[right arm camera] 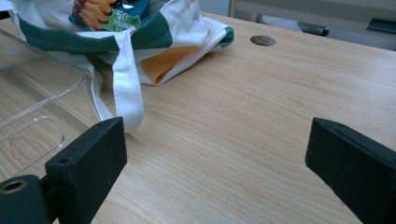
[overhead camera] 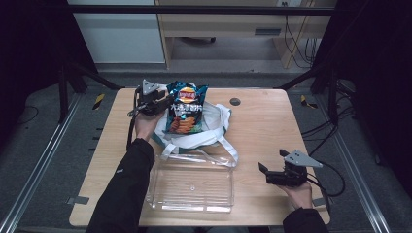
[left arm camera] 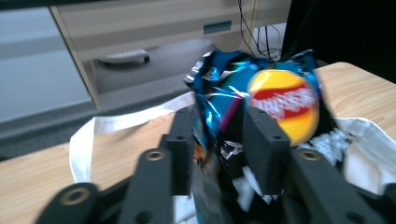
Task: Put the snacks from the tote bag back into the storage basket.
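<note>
The left gripper's [left arm camera: 219, 140] fingers [left arm camera: 264, 144] stand partly parted astride the chip bag [left arm camera: 261, 93], pads released; the right gripper's [right arm camera: 215, 158] fingers gape wide, empty.

Clear tray [overhead camera: 192, 187] on worktop [overhead camera: 262, 126], left of the right jaws. Round grommet [right arm camera: 262, 40] in worktop, well ahead of the right jaws. Cabinet [left arm camera: 140, 28] on floor beyond the left jaws; cables [overhead camera: 296, 39] alongside.

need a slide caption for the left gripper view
Left tongs straddle the edge of a blue chip bag above a white tote bag on a wooden table.
</note>
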### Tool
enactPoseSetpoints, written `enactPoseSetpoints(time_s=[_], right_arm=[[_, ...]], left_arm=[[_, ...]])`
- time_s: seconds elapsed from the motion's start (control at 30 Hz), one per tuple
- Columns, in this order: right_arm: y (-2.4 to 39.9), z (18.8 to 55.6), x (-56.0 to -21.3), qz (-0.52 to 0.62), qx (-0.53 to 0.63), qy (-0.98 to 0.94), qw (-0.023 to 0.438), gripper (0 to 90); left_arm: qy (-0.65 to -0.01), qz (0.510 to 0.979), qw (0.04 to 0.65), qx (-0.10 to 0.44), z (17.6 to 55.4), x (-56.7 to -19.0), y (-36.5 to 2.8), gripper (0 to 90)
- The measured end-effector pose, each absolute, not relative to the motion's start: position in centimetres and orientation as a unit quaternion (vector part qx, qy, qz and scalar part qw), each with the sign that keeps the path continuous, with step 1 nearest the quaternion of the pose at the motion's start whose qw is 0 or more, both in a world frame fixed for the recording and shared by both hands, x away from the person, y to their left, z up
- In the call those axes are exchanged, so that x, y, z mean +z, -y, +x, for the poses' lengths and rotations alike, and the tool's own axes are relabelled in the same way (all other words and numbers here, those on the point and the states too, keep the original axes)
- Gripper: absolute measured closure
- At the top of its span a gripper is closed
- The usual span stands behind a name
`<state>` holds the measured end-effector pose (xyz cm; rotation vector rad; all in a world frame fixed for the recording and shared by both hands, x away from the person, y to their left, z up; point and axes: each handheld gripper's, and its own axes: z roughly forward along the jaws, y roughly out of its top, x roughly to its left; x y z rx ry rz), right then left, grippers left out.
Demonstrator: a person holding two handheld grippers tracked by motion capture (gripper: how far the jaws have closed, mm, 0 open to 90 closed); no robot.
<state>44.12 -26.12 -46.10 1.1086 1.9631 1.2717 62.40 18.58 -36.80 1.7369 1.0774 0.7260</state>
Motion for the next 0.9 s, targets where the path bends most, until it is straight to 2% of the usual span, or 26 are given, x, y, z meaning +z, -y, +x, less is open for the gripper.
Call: enactPoseSetpoints(time_s=[0.17, 0.47, 0.67, 0.73, 0.77, 0.9], right_arm=[[26.1, 44.1, -46.1, 0.413, 0.473, -0.729, 0.273, 5.8], [26.2, 44.2, -46.1, 0.412, 0.473, -0.73, 0.272, 5.8], [26.3, 44.1, -46.1, 0.416, 0.476, -0.725, 0.272, 5.8], [26.4, 44.2, -46.1, 0.416, 0.476, -0.725, 0.271, 5.8], [26.4, 44.2, -46.1, 0.416, 0.476, -0.726, 0.271, 5.8], [26.4, 44.2, -46.1, 0.415, 0.478, -0.725, 0.27, 5.8]], left_arm=[[-0.434, 0.709, 0.47, 0.297, 62.9, -36.1, -18.6, 51.6], [-0.451, 0.709, 0.456, 0.293, 65.4, -35.2, -17.8, 48.7], [-0.467, 0.712, 0.45, 0.269, 67.8, -35.6, -16.6, 49.8], [-0.467, 0.718, 0.443, 0.266, 68.1, -35.9, -16.2, 53.9], [-0.469, 0.719, 0.44, 0.264, 68.2, -36.1, -16.1, 61.3], [-0.486, 0.709, 0.448, 0.245, 68.5, -36.5, -16.4, 81.3]])
